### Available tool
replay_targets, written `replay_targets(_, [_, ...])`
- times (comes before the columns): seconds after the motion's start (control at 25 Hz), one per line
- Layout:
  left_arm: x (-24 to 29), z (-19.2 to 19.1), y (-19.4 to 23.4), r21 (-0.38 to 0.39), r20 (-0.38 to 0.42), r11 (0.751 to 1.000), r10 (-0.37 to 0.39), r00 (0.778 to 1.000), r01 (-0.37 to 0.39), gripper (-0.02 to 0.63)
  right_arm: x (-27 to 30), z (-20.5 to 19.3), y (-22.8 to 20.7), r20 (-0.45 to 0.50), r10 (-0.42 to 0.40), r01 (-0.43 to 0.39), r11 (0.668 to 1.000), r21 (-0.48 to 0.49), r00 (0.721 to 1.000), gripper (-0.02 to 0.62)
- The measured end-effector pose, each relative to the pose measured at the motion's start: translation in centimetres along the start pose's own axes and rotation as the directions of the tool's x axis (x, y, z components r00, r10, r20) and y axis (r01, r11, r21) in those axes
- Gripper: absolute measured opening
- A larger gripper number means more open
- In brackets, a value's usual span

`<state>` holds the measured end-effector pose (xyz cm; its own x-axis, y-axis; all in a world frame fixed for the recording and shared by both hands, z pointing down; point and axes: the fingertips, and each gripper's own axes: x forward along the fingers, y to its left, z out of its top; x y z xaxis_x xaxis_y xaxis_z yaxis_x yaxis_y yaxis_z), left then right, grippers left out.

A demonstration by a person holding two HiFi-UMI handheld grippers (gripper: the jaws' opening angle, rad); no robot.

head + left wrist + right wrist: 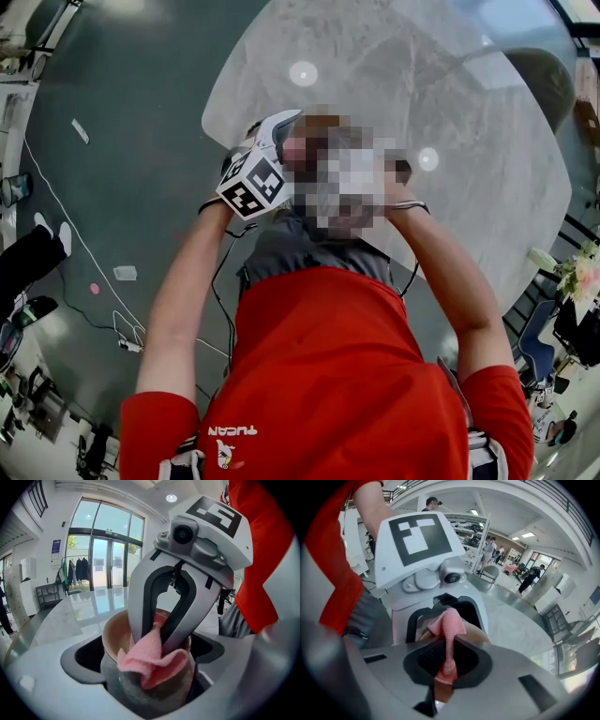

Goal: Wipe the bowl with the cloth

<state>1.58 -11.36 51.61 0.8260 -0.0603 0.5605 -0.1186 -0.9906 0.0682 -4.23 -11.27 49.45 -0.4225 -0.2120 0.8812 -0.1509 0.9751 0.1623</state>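
Observation:
Both grippers are raised off the table, facing each other close to the head camera. A bowl (111, 638), grey outside and beige inside, sits gripped between the jaws of my left gripper (149, 682). A pink cloth (151, 660) is bunched over the bowl's near rim and hangs partly inside. My right gripper (153, 631) pinches that cloth from above. In the right gripper view the right gripper (446, 663) is shut on the cloth (450, 623), with the bowl's rim (477, 634) just behind. In the head view only the left gripper (274, 139) shows; a mosaic patch hides the rest.
A round pale marble table (459, 103) lies below and ahead of the grippers. Dark floor with a white cable (84, 244) spreads to the left. Chairs and flowers (581, 277) stand at the right. Several people (532, 578) stand far off in the room.

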Motion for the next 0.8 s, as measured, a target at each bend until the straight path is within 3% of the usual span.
replay_targets(0.24, [-0.1, -0.2, 0.0, -0.002, 0.001, 1.000, 0.004, 1.000, -0.004, 0.563, 0.1, -0.7, -4.0, -0.085, -0.162, 0.172, 0.978, 0.120, 0.983, 0.021])
replay_targets(0.36, [-0.2, -0.1, 0.1, 0.002, 0.001, 1.000, 0.005, 1.000, -0.005, 0.561, -0.7, -2.2, -5.0, -0.158, -0.193, 0.215, 0.967, 0.134, 0.968, 0.021])
replay_targets(0.48, [-0.1, -0.3, 0.0, 0.004, 0.000, 1.000, 0.007, 1.000, -0.007, 0.561, -1.3, -3.5, -4.1, -0.216, -0.158, 0.186, 0.976, 0.115, 0.964, 0.021])
replay_targets(0.6, [-0.1, -0.3, 0.0, 0.010, -0.001, 1.000, 0.006, 1.000, -0.006, 0.560, -1.7, -3.9, -2.1, -0.242, -0.083, 0.107, 0.990, 0.088, 0.967, 0.021])
replay_targets(0.8, [-0.3, -0.2, 0.1, 0.012, 0.000, 1.000, 0.006, 1.000, -0.006, 0.560, -1.2, -2.3, 0.8, -0.216, 0.034, -0.017, 0.997, 0.080, 0.976, 0.021])
